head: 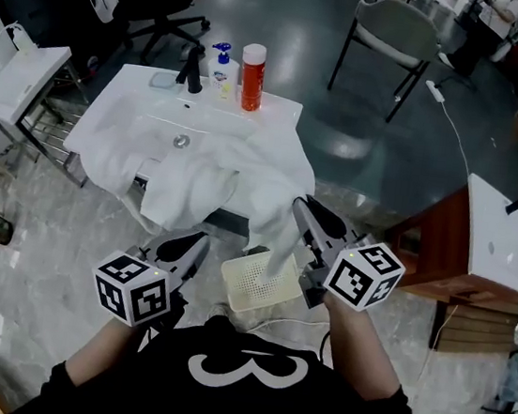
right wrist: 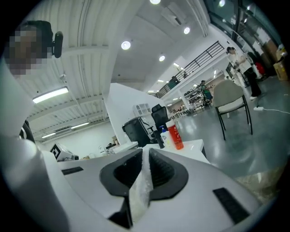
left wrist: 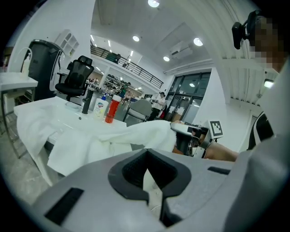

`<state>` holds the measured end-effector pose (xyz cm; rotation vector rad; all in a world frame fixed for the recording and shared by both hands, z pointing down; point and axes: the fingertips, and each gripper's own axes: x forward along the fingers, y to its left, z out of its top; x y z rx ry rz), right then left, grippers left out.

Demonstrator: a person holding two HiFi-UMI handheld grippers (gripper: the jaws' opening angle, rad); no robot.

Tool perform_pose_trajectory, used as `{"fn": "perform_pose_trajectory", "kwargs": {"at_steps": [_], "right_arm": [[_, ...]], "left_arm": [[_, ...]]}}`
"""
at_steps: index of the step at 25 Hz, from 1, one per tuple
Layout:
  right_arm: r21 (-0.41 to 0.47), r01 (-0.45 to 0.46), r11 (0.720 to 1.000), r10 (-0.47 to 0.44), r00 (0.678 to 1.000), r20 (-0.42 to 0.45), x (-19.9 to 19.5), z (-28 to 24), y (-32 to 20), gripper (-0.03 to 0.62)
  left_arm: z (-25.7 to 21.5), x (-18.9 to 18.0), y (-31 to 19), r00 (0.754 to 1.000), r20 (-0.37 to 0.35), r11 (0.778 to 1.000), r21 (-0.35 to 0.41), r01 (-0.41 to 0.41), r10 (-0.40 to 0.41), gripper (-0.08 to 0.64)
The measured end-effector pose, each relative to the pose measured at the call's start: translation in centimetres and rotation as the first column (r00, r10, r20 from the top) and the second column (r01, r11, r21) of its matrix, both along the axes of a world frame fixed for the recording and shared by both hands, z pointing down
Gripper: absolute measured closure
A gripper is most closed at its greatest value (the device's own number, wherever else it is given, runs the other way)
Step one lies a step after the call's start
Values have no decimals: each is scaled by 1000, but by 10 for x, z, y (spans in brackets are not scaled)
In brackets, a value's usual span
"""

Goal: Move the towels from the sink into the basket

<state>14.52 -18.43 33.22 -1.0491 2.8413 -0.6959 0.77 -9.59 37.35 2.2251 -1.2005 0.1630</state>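
Head view, seen from above: a white sink [head: 277,109] is shown with white towels [head: 215,181] heaped in it and draped over its front edge. A black faucet [head: 194,70], a soap bottle [head: 223,72] and a red bottle [head: 251,77] are seen standing along the back rim. A white perforated basket [head: 263,282] is set on the floor in front of the sink, between the two grippers. The right gripper [head: 300,205] is clamped on a towel [head: 281,252] that is stretched from the heap down towards the basket. The left gripper [head: 203,239] is held beside the basket, apart from the towels. Left gripper view: the left gripper [left wrist: 147,181] is seen with its jaws brought together and nothing pinched; beyond it the towels [left wrist: 113,136] are spread over the sink [left wrist: 45,106], and the right gripper [left wrist: 177,130] is seen gripping their edge. Right gripper view: the right gripper [right wrist: 144,176] is closed narrowly on a strip of the towel [right wrist: 140,190], with the red bottle [right wrist: 176,136] behind.
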Motion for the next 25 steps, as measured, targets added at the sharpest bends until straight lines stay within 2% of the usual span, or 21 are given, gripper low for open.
{"fn": "perform_pose_trajectory", "kwargs": {"at_steps": [7, 13, 18, 25], "right_arm": [[91, -29, 995, 26, 999, 37, 43, -44, 42, 545], [137, -31, 990, 29, 999, 14, 71, -54, 73, 545], [111, -23, 994, 27, 999, -32, 86, -35, 87, 545], [-8, -37, 999, 36, 995, -97, 95, 28, 86, 545]], "left_arm": [[-14, 28, 36, 1000, -8, 999, 42, 0, 0, 555], [-18, 48, 62, 1000, -23, 997, 72, 2, -1, 555], [-8, 56, 72, 999, -33, 998, 62, 5, -3, 554], [20, 63, 67, 999, -42, 1000, 12, -13, 14, 554]]}}
